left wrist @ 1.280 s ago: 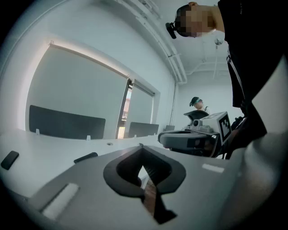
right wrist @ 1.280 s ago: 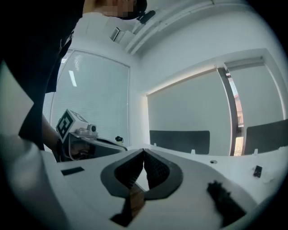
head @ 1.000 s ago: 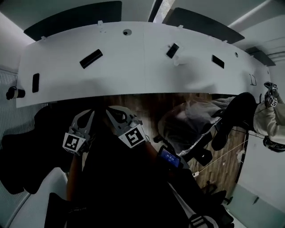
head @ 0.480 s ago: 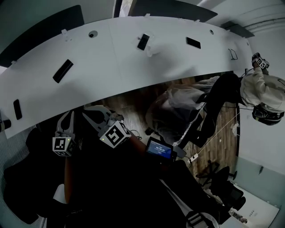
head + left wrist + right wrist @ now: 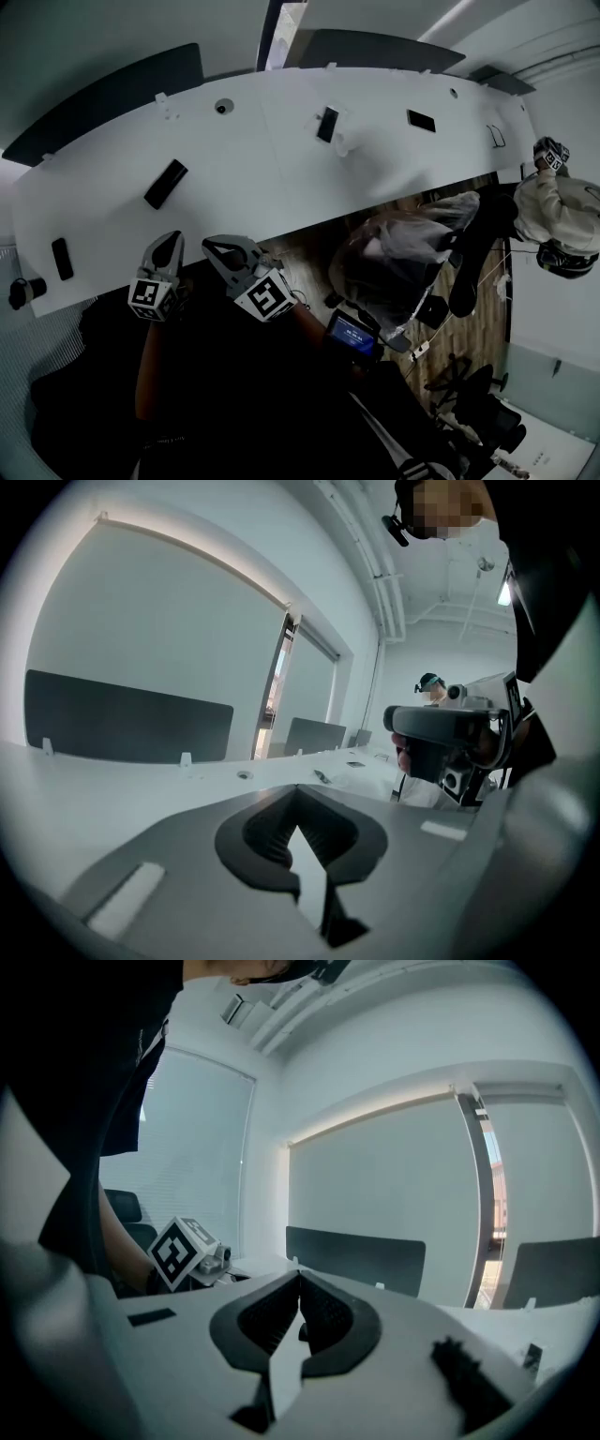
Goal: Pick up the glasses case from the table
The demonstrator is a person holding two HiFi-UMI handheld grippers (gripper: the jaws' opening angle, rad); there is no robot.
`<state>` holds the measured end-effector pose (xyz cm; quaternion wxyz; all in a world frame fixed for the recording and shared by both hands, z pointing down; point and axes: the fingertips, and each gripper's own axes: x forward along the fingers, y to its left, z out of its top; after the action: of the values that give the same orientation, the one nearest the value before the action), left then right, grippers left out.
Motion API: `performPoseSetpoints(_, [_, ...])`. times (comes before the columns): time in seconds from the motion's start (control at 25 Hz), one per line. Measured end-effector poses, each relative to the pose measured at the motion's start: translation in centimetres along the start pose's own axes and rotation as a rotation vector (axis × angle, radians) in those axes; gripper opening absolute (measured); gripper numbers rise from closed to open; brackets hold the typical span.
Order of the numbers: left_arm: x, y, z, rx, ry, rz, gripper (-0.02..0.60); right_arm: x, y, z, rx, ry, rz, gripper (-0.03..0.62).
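Note:
A black oblong glasses case point(image 5: 165, 184) lies on the long white table point(image 5: 262, 178), left of its middle. My left gripper point(image 5: 167, 246) and right gripper point(image 5: 217, 246) hover side by side at the table's near edge, just short of the case and touching nothing. In the left gripper view the left gripper point(image 5: 298, 789) has its jaws shut and empty, pointing across the tabletop. The right gripper point(image 5: 299, 1274) is likewise shut with nothing between its pads. The case shows in neither gripper view.
Further along the table lie a dark phone point(image 5: 327, 124), a flat black item point(image 5: 421, 121) and a small dark object point(image 5: 61, 259). A black cylinder point(image 5: 21, 292) sits at the left end. A plastic-covered chair point(image 5: 403, 253) and another person point(image 5: 553, 211) are to the right.
Both grippers have moved forward from under the table's edge up to it, still shut. The head view has swung, so the black case now lies just beyond the fingertips.

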<state>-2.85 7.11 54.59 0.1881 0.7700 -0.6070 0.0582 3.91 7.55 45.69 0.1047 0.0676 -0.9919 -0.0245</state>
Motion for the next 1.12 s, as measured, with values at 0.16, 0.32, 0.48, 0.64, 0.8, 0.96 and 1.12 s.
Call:
performPoseSetpoints(0.16, [1.2,2.9,0.4,-0.035,0.001,-0.010,0.009,3.1,-1.3,-0.2,0.045,0.012,-0.035,0.008])
performPoseSetpoints(0.32, [1.1,6.4,0.9,-0.065,-0.013,-0.014,0.009,7.0,-1.8,0.1,0.070,0.053,-0.041,0.008])
performPoseSetpoints(0.48, [-0.1,10.7,0.9,-0.064,-0.025,0.007,0.009,11.6,-1.3,0.2,0.054,0.091,-0.002,0.008])
performPoseSetpoints(0.64, [-1.4,14.4,0.6,-0.120,-0.015,0.068,0.009,15.4,-0.1,0.8,0.043,0.071,0.040,0.008])
performPoseSetpoints(0.8, [-2.0,17.2,0.1,-0.125,0.008,0.076,0.008,18.0,0.2,1.2,0.060,0.067,0.028,0.008])
performPoseSetpoints(0.96, [-1.7,18.5,-0.7,-0.081,0.029,0.021,0.008,19.0,0.6,0.7,0.045,0.098,0.023,0.008])
performPoseSetpoints(1.12, [-0.3,19.2,-0.6,-0.039,0.042,-0.014,0.009,19.3,-0.2,-0.4,0.049,0.120,0.002,0.008])
